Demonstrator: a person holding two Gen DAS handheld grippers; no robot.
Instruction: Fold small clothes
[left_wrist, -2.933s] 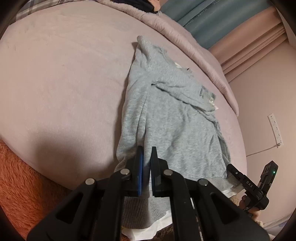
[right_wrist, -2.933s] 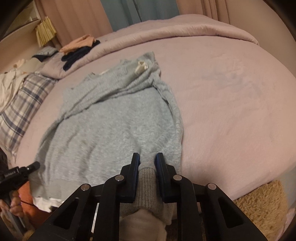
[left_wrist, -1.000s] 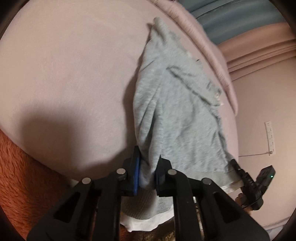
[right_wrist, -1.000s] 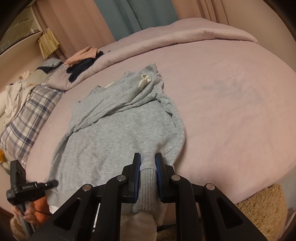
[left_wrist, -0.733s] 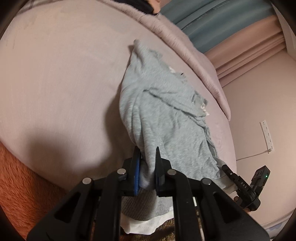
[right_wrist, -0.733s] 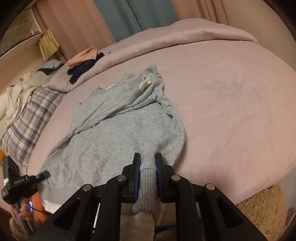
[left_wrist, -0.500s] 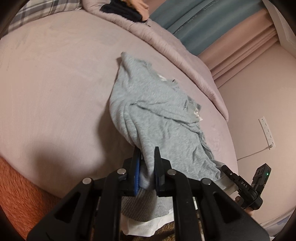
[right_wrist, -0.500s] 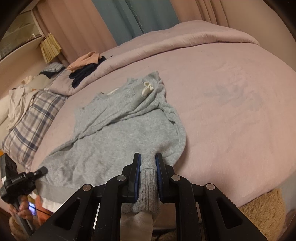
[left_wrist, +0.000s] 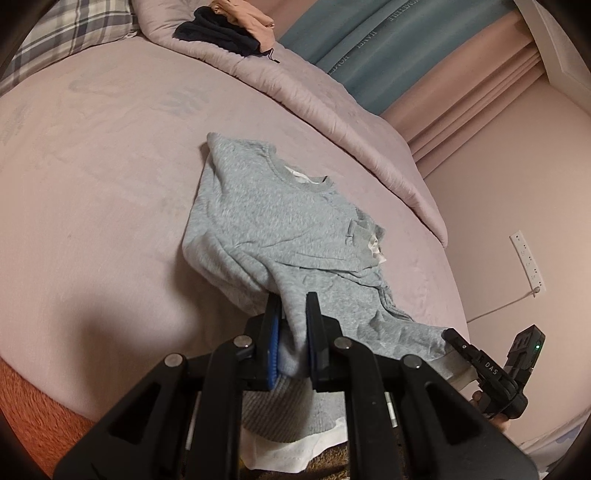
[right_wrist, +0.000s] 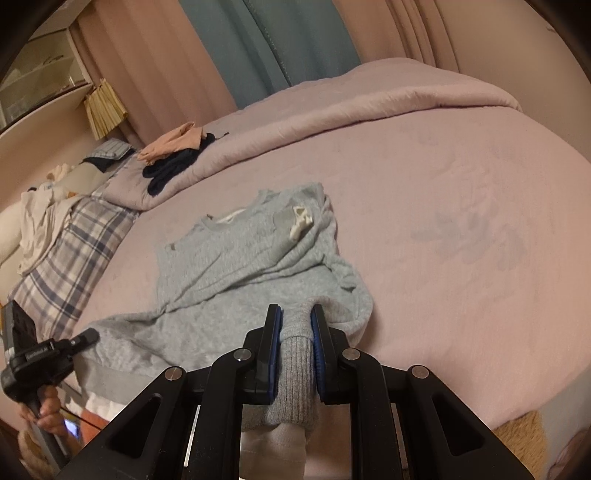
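A small grey sweatshirt (left_wrist: 273, 229) lies on the pink bed (left_wrist: 92, 184), its collar at the far end and one sleeve folded across its chest. It also shows in the right wrist view (right_wrist: 236, 266). My left gripper (left_wrist: 293, 306) is shut on the sweatshirt's ribbed hem corner and holds it lifted above the bed's near edge. My right gripper (right_wrist: 296, 317) is shut on the other hem corner, and the ribbed band hangs down between its fingers. The other gripper shows at the edge of each view, at the right of the left wrist view (left_wrist: 491, 369) and at the left of the right wrist view (right_wrist: 40, 350).
A rolled pink duvet (right_wrist: 332, 110) lies along the far side with dark and peach clothes (right_wrist: 177, 151) on it. Plaid pillows (right_wrist: 74, 251) are at the left. Curtains (right_wrist: 258, 48) hang behind. An orange fluffy rug (left_wrist: 40, 413) lies below the bed's edge. A wall socket (left_wrist: 528, 258) is at the right.
Both grippers have lifted the hem and carried it toward the collar. The lower part of the sweatshirt has risen off the bed and bunches up. The collar now shows in the left wrist view.
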